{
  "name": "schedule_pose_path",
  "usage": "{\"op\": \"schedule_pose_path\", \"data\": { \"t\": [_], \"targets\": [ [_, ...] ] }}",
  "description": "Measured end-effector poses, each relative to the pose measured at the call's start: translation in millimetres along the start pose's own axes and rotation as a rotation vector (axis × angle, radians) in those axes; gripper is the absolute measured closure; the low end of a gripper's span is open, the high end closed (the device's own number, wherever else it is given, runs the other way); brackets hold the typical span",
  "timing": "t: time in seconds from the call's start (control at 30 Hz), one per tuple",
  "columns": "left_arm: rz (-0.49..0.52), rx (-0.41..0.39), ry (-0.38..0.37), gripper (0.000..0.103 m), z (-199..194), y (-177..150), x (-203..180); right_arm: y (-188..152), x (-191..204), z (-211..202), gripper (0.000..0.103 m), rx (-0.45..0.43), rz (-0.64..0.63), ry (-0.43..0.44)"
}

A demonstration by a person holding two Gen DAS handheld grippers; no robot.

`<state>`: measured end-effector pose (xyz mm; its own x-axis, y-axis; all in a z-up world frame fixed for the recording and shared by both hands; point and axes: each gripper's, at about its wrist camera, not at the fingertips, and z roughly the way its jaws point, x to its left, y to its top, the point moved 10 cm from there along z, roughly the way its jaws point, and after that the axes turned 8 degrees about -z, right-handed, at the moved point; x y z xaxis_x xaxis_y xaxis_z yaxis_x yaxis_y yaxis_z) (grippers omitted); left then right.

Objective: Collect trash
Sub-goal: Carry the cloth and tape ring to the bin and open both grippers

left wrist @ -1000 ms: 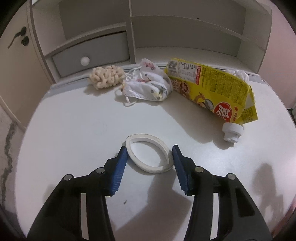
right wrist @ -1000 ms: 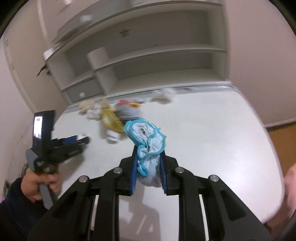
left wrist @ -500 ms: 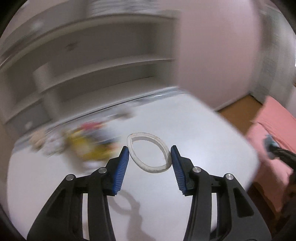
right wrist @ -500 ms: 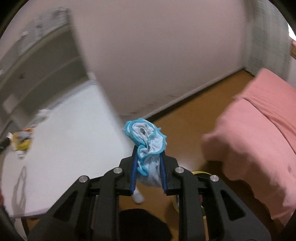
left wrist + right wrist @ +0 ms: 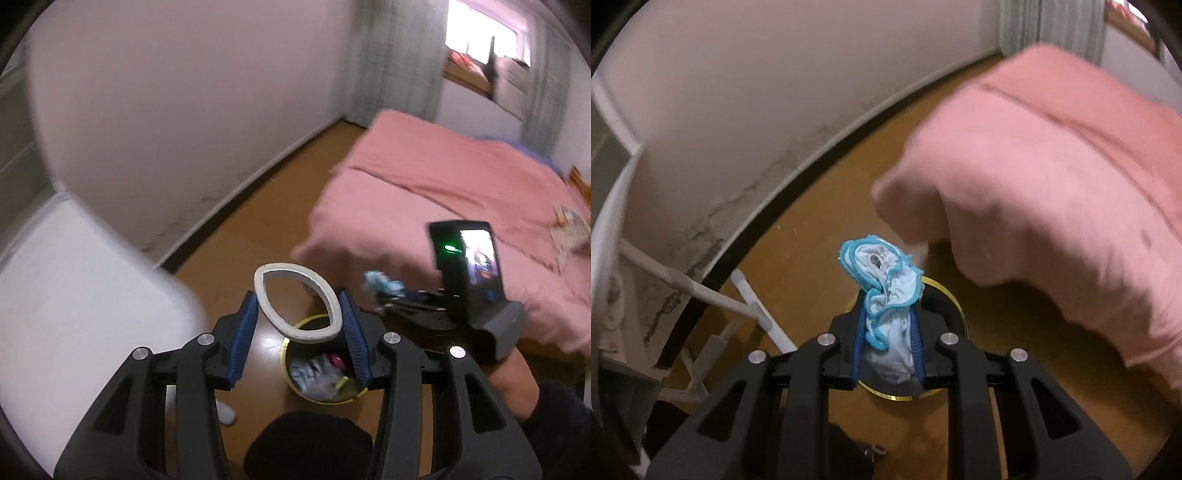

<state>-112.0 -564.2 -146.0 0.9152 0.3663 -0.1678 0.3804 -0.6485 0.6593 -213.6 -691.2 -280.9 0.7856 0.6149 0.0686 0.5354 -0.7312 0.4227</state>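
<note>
A pink bed (image 5: pixel 436 192) with a soft, rumpled cover fills the far side of the room, beyond the bin. The smooth white table (image 5: pixel 74 295) has a rounded corner and stands to the bin's left on glossy brown wooden floor (image 5: pixel 258 206). The round yellow-rimmed bin (image 5: pixel 325 387), on the floor below both tools, already contains crumpled wrappers. The left gripper (image 5: pixel 299 332) clamps a flat white ring (image 5: pixel 297 306), squeezed into an oval between its ribbed blue pads, directly above the bin's rim. The right gripper (image 5: pixel 888 350) pinches a crumpled pale fabric mask (image 5: pixel 882 291) with bright blue stitched edging, its jaws nearly together on the bunched cloth, right over the bin's opening (image 5: pixel 945 295).
</note>
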Motion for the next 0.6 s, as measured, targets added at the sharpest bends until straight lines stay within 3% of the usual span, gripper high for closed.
{"op": "schedule_pose_path", "data": {
  "t": [0.23,0.6],
  "targets": [
    [0.021,0.1,-0.037,0.058,65,-23,-27,-36,-15,41,0.082,0.138,0.041,0.036],
    [0.021,0.157,-0.03,0.059,98,-35,-31,-42,-25,44,0.082,0.149,0.069,0.06]
  ]
}}
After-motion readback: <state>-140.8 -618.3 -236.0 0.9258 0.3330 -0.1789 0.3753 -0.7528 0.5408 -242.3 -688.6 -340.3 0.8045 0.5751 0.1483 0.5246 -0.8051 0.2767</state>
